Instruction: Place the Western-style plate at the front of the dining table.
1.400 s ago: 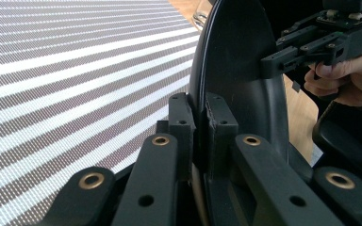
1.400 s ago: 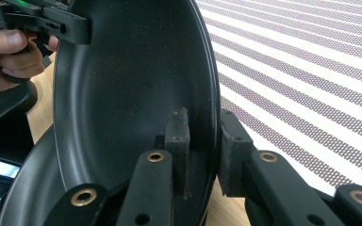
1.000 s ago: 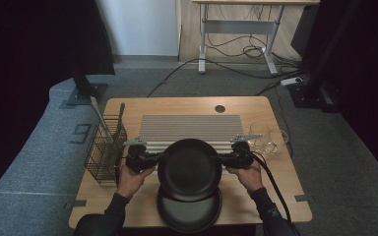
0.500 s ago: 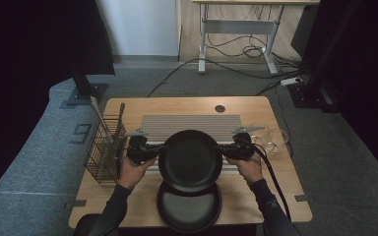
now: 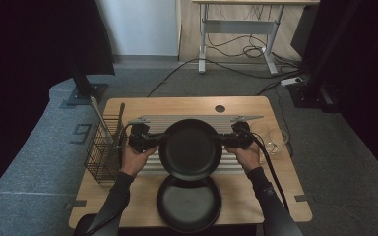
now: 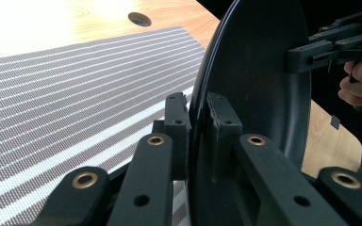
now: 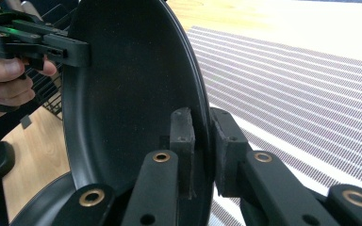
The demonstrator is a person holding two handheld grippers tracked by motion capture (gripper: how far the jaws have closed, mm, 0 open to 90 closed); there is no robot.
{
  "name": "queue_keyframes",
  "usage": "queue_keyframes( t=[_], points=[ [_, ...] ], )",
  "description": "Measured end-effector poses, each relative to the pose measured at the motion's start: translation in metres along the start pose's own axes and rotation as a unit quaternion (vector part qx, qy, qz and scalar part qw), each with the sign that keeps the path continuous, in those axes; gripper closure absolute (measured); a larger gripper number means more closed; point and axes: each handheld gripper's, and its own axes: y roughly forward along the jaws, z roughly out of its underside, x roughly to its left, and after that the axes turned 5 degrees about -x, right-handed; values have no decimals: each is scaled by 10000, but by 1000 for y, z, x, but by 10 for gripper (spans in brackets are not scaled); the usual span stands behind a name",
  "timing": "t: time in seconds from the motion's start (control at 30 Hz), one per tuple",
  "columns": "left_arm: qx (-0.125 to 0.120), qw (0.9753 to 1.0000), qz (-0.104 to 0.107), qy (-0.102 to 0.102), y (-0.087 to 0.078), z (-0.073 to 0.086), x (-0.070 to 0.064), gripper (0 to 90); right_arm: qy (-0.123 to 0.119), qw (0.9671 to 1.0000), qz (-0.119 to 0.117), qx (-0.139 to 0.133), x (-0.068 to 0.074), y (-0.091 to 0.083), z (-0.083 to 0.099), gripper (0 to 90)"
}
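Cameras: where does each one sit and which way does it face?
High view: above the person's side, looking forward and down on the table; forearms and both hands show.
Left gripper view: rides the left hand-held gripper, looking along its jaws, which clamp the black plate.
Right gripper view: rides the right hand-held gripper, jaws clamping the opposite rim.
Shared: plate and striped mat.

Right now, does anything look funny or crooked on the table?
Nothing looks broken or spilled. The only unusual thing is the black plate, held up on a tilt over the striped mat by the left gripper and right gripper.
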Motion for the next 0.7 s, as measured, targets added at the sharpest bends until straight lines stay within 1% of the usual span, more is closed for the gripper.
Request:
queue_keyframes(
  t=[0.03,0.3,0.4,0.57,0.6,0.7],
  points=[
    [7,10000,-17,0,1,-2,1,806,-17,10000,37,3,-2,2,-4,797],
    [38,9999,-107,60,9,-16,8,803,22,9999,101,-47,-10,7,-12,794],
    [34,9999,-143,38,13,-20,12,800,23,9999,150,-58,-13,10,-17,791],
    [65,9998,-189,49,21,-26,20,796,72,9997,219,-83,-21,17,-22,790],
    [65,9998,-189,49,21,-26,20,795,85,9997,229,-81,-22,19,-22,790],
    [97,9997,-212,31,28,-27,26,793,114,9995,272,-66,-27,23,-22,787]
  ],
)
